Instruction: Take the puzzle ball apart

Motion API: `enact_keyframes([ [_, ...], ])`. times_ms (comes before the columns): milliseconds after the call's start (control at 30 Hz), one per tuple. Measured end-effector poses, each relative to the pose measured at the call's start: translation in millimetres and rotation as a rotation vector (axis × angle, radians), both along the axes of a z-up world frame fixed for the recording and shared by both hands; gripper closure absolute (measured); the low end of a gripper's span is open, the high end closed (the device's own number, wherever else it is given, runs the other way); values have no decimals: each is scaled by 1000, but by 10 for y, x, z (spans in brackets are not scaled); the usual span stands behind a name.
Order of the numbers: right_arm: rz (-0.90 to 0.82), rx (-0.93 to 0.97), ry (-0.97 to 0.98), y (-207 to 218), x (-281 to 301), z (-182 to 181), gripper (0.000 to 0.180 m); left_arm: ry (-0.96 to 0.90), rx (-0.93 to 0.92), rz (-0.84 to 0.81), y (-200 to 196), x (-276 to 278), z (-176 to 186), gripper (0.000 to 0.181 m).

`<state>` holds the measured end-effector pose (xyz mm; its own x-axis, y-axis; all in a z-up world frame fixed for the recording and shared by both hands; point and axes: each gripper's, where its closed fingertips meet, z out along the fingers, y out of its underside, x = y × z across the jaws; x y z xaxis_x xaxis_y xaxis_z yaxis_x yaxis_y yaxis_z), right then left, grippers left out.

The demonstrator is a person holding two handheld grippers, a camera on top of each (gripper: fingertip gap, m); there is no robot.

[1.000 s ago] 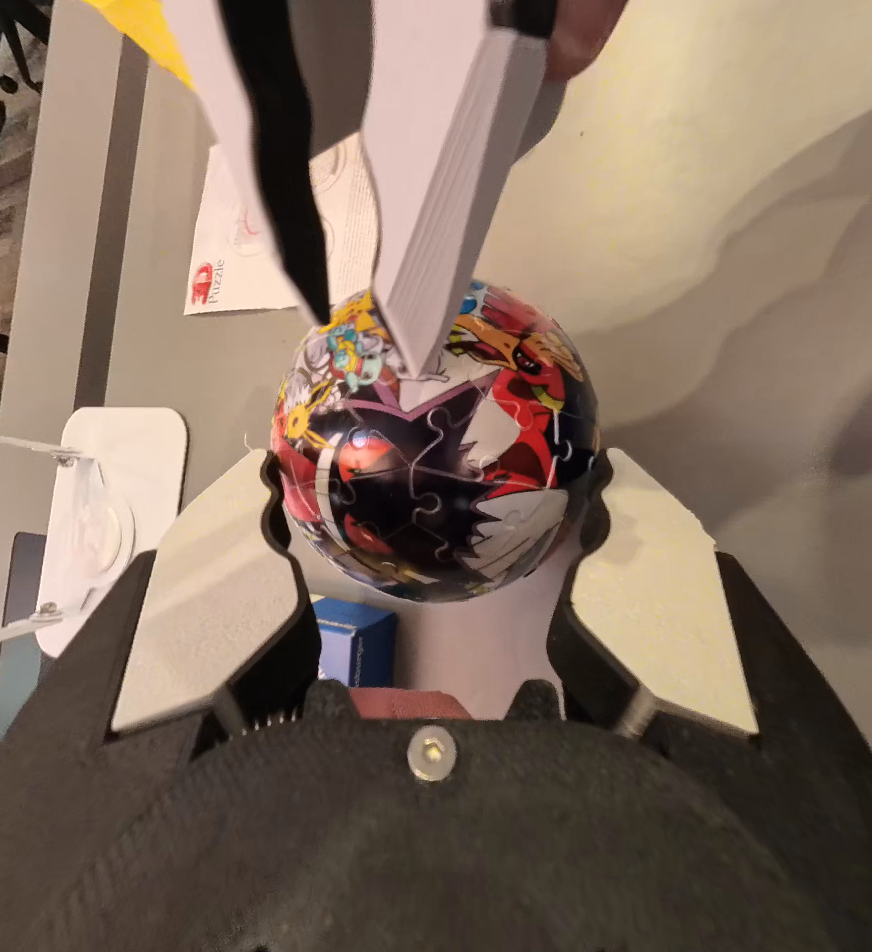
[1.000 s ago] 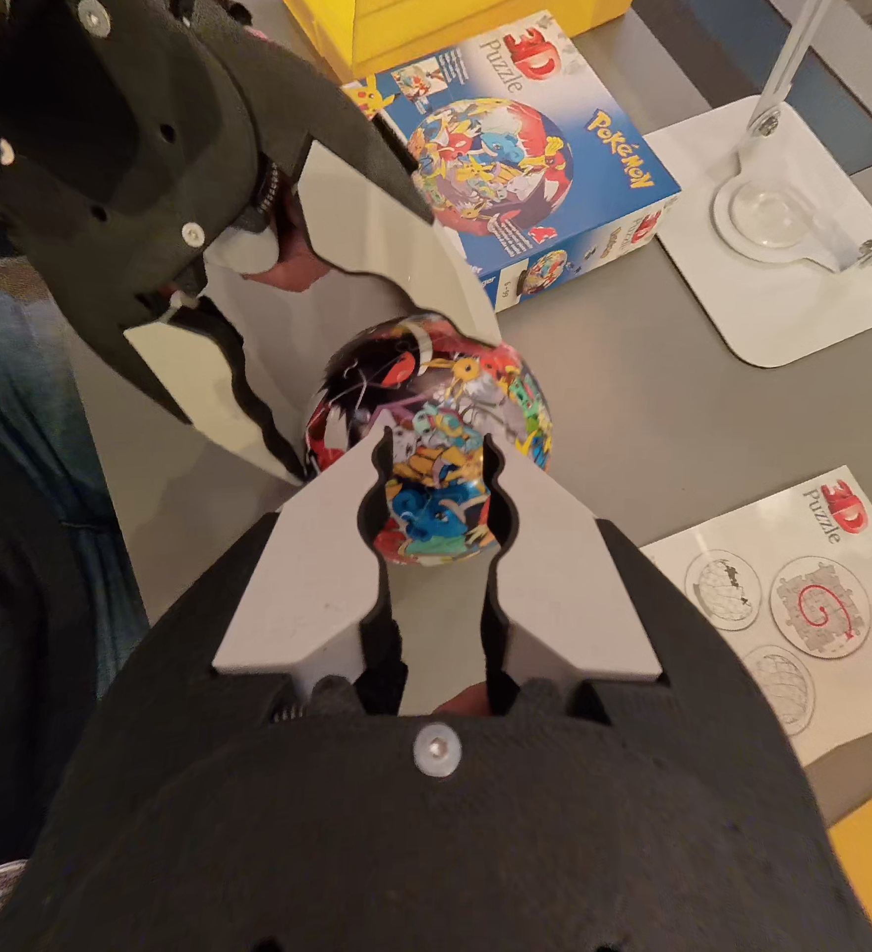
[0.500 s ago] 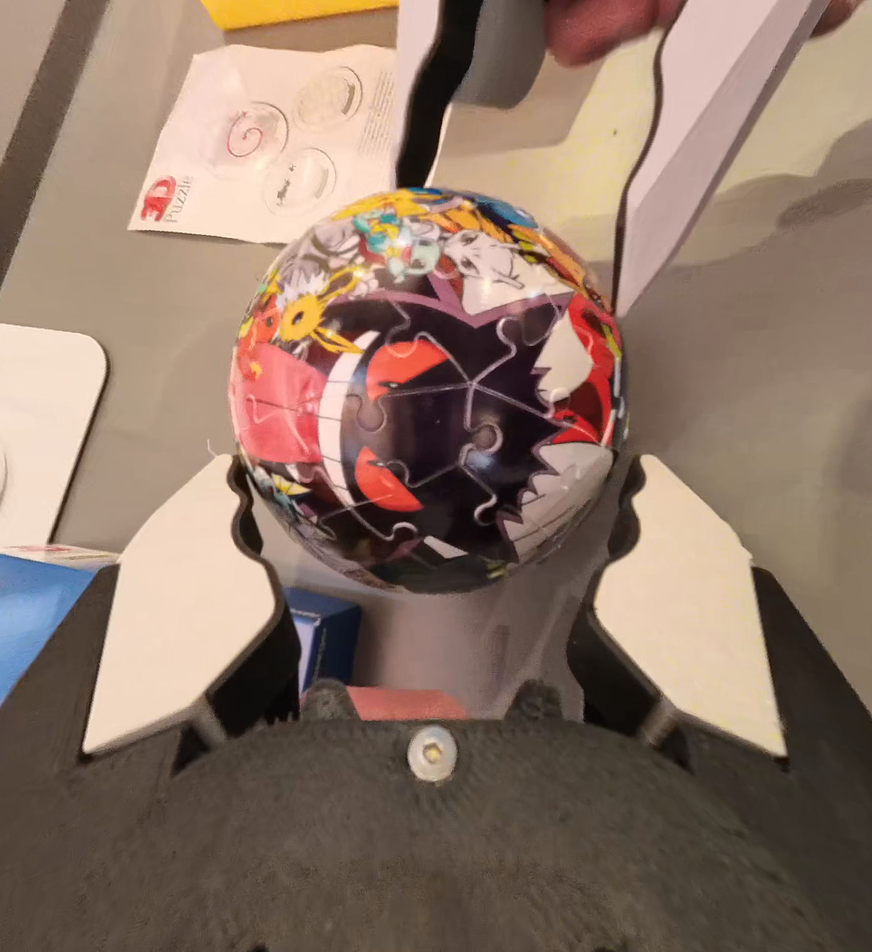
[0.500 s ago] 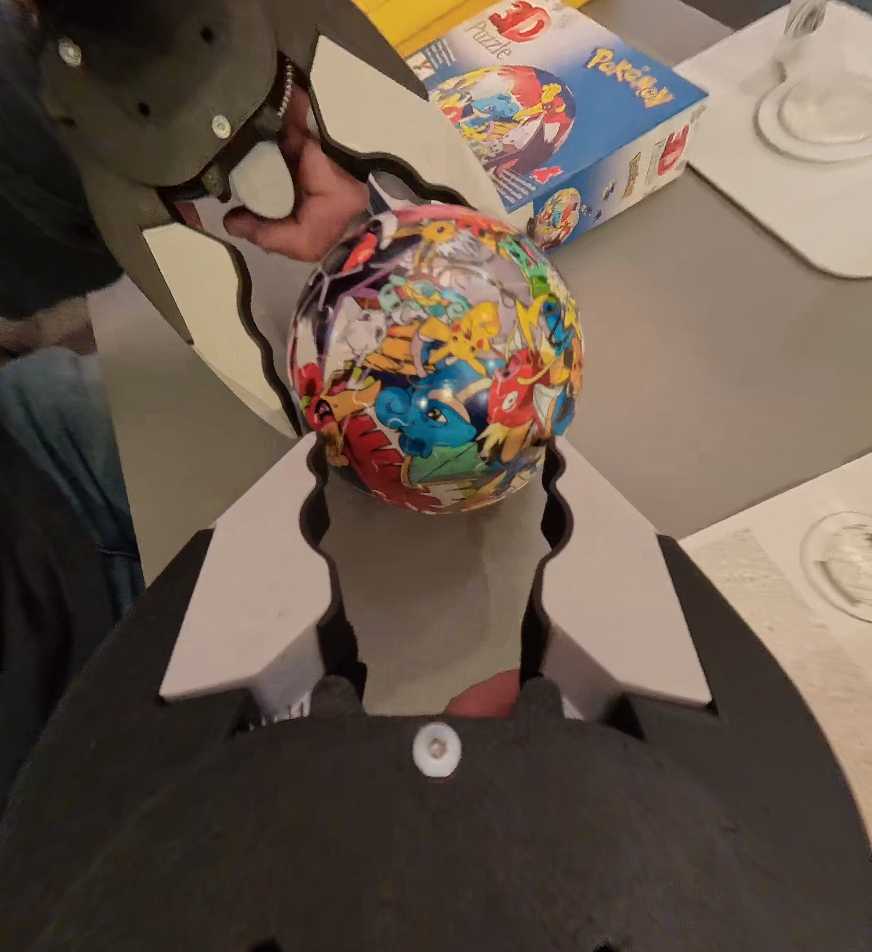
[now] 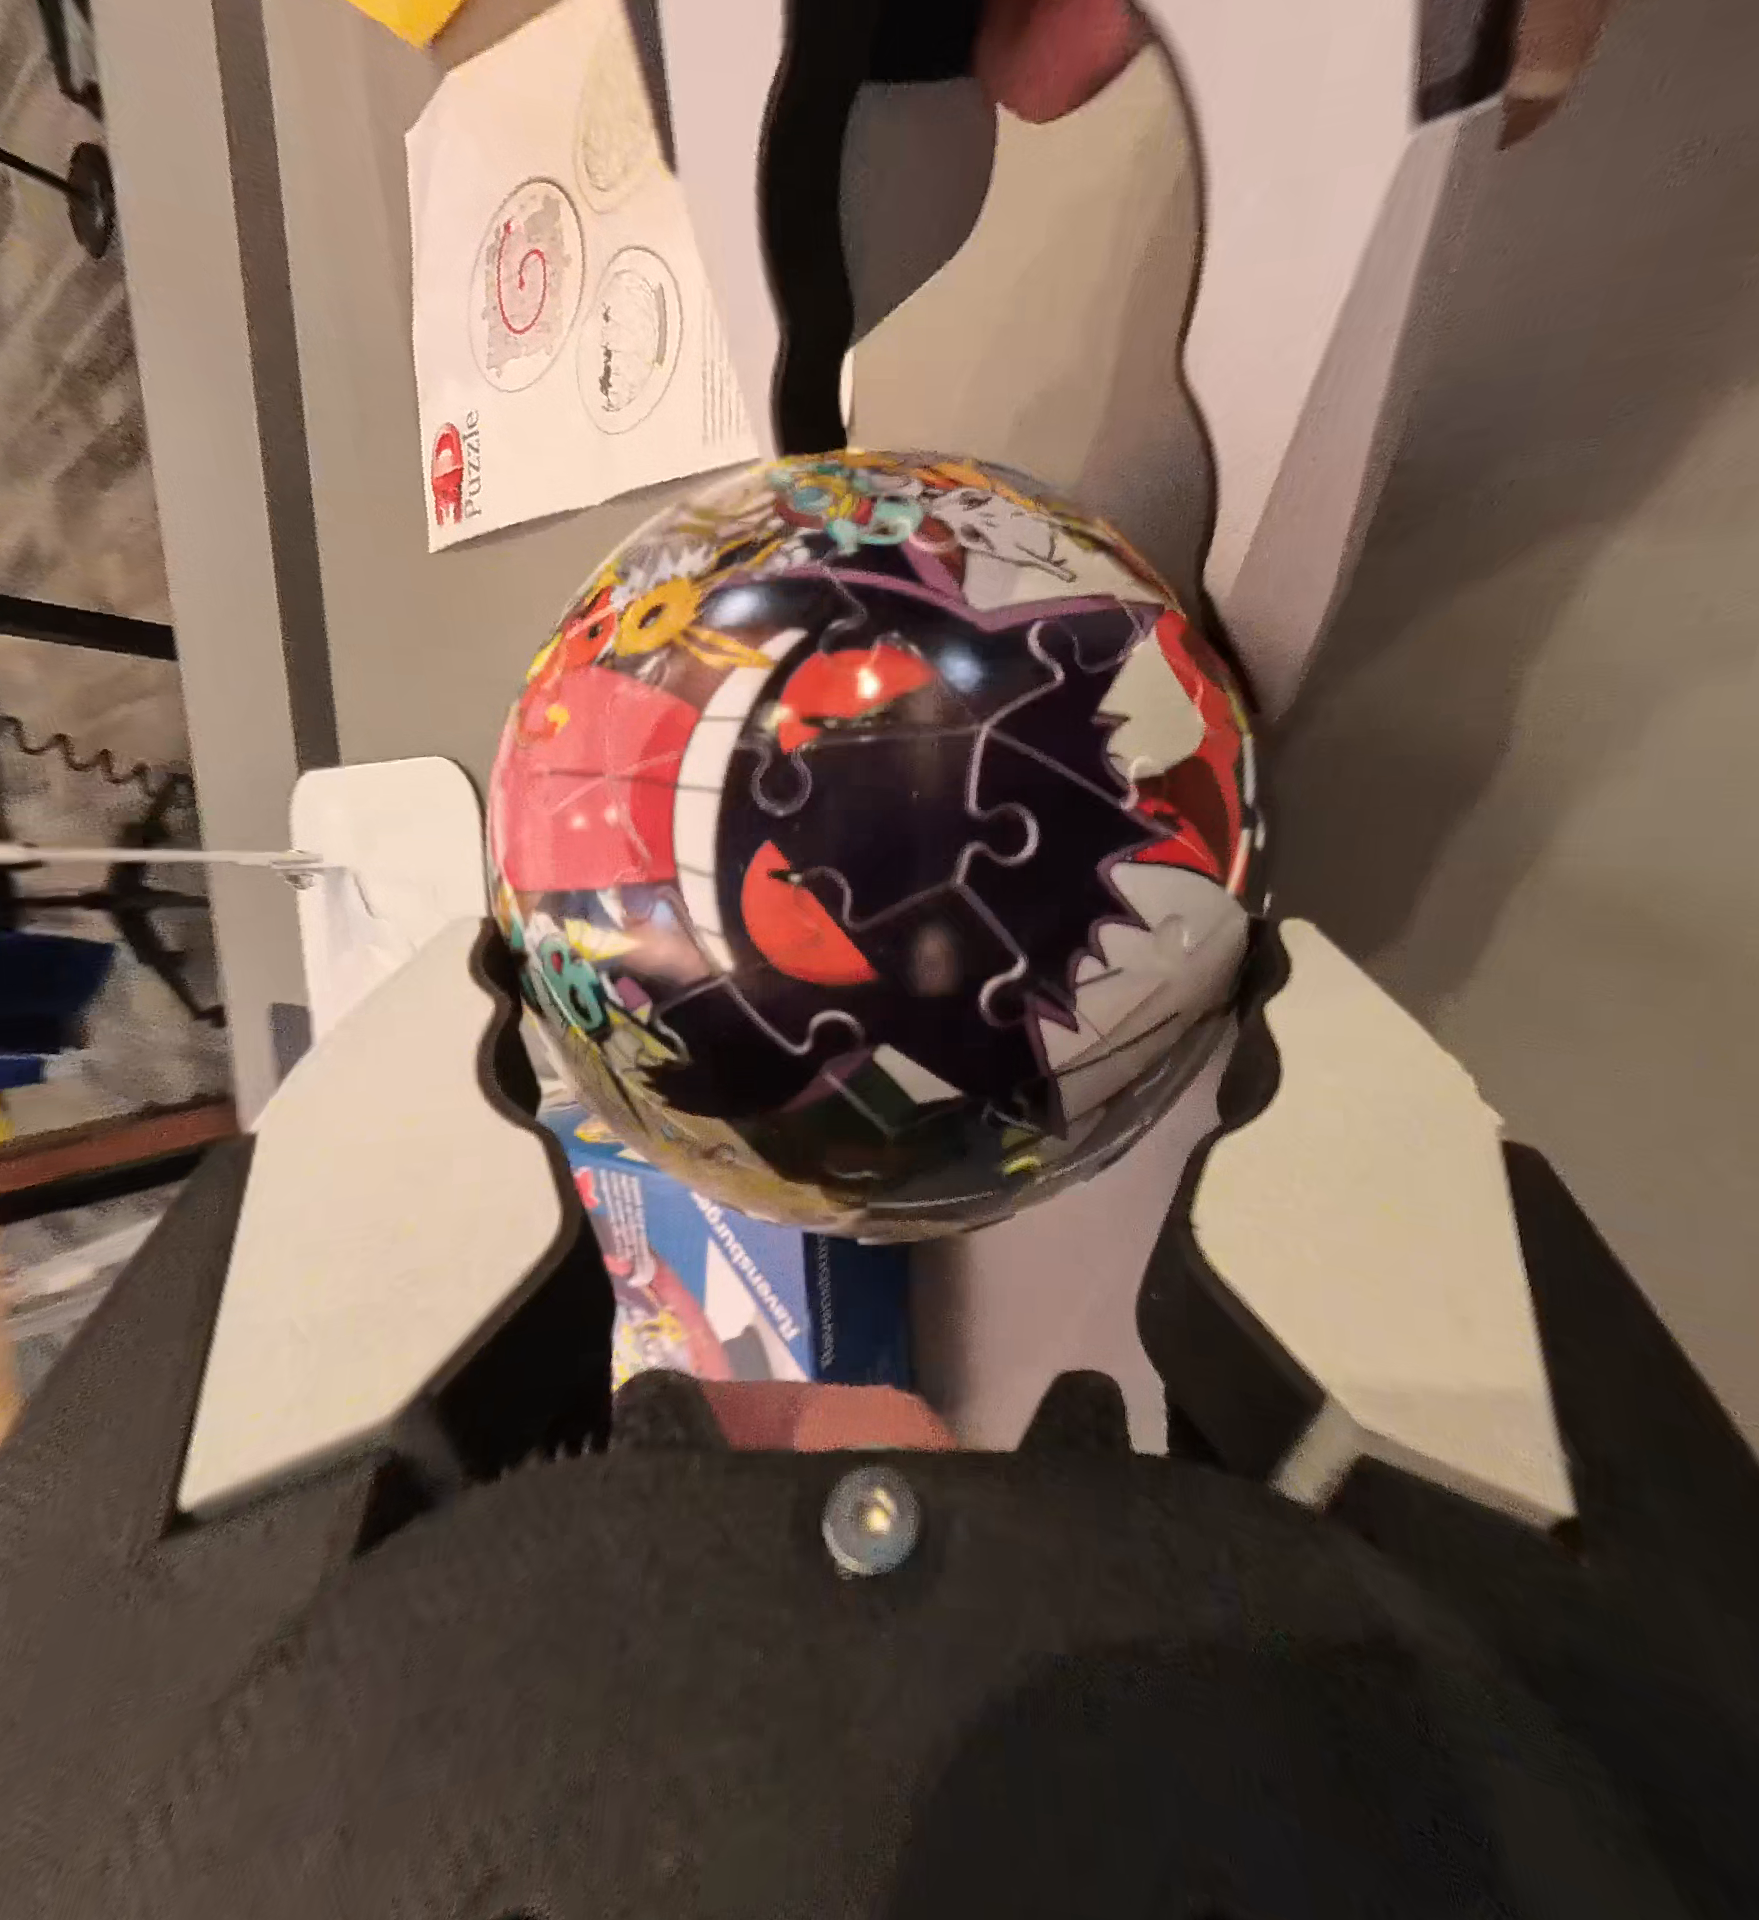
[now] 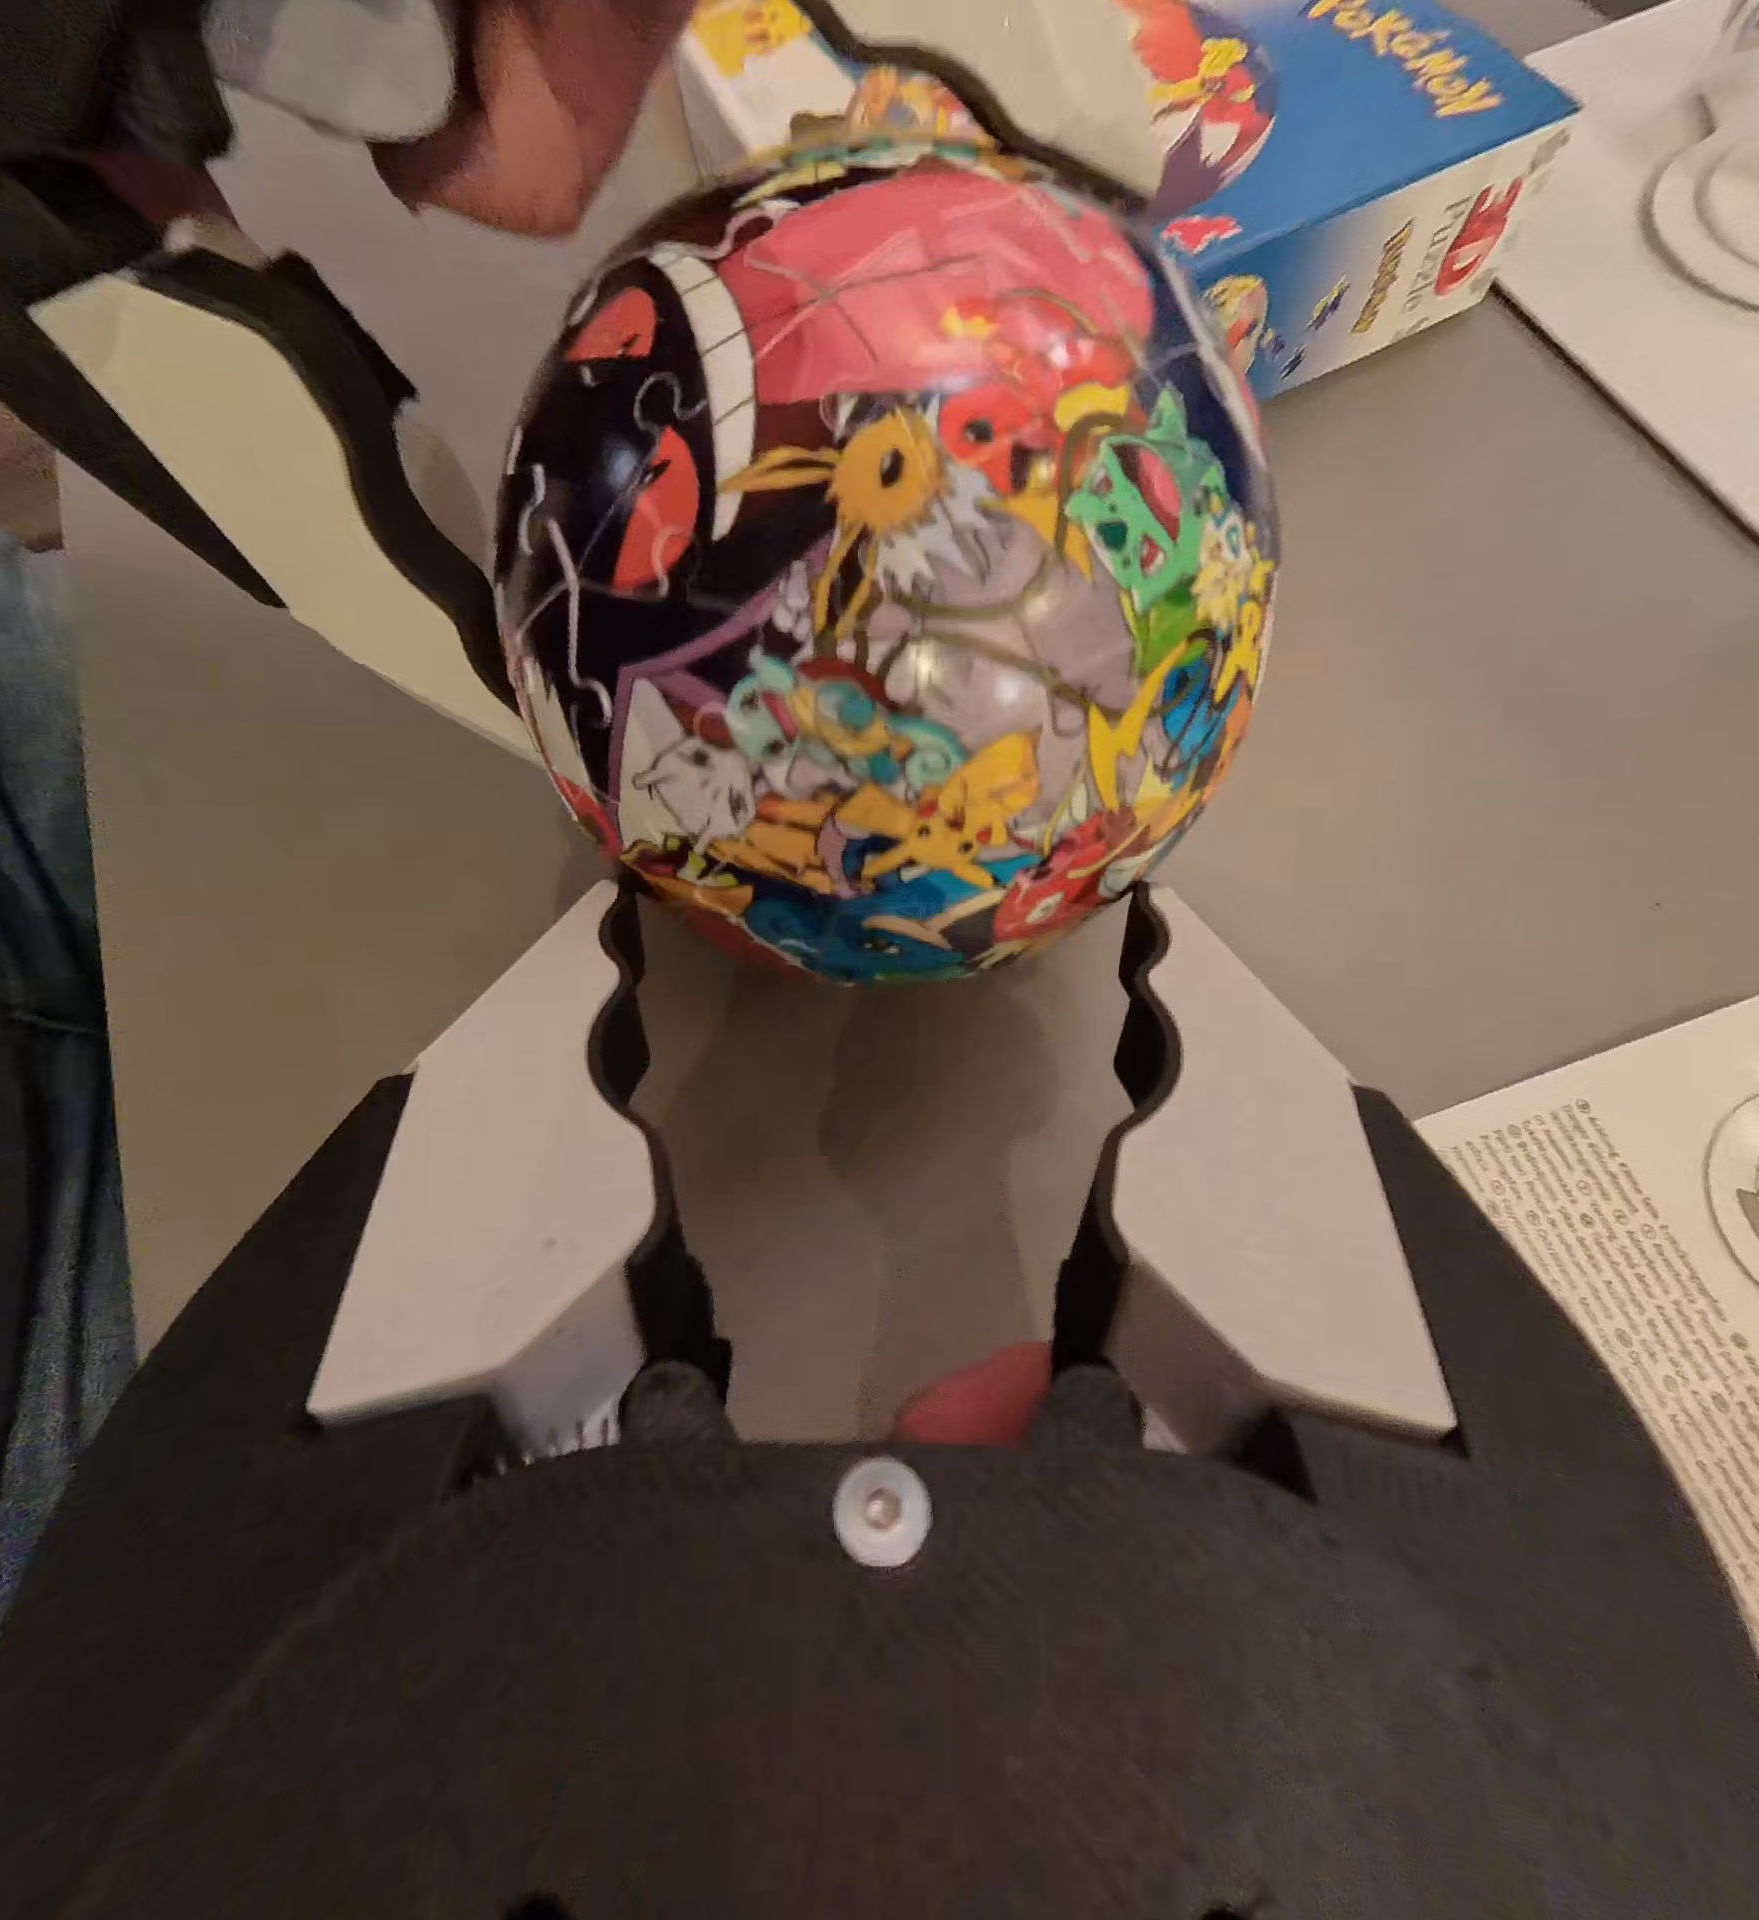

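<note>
The puzzle ball is clamped by the left gripper; the right gripper is spread at its surface, so pieces may be scattered.

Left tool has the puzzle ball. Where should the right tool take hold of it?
Across its widest girth, coming from the end facing the right tool, clear of the left tool. The puzzle ball is smooth and round; an off-centre pinch may slip.
</note>
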<state>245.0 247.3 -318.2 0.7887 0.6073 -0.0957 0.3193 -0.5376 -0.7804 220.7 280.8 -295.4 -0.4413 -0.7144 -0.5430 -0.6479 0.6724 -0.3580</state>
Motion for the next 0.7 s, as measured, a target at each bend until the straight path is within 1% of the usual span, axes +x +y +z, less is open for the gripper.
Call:
enact_keyframes([
  [67, 7, -1, -14, 5, -2, -40, 88, 36, 58, -6, 6, -8, -5, 53],
  [133, 9, 9, -15, -6, 19, -21, 89, 43, 75, -7, 0, -1, -6, 53],
  [233, -11, 79, 41, -32, 66, 212, 88, 50, 122, -22, -5, -9, -5, 53],
  [300, -26, 145, 52, -15, 97, 400, 84, 51, 116, -33, -36, -1, -5, 53],
  [333, -22, 150, 51, -4, 78, 434, 81, 47, 105, -44, -65, 14, -6, 53],
  [433, 6, 124, 23, 26, 5, 370, 77, 54, 111, -45, -93, 48, -7, 53],
  [700, 3, 121, 32, 27, 5, 368, 78, 18, 89, -53, -96, 54, -6, 53],
])
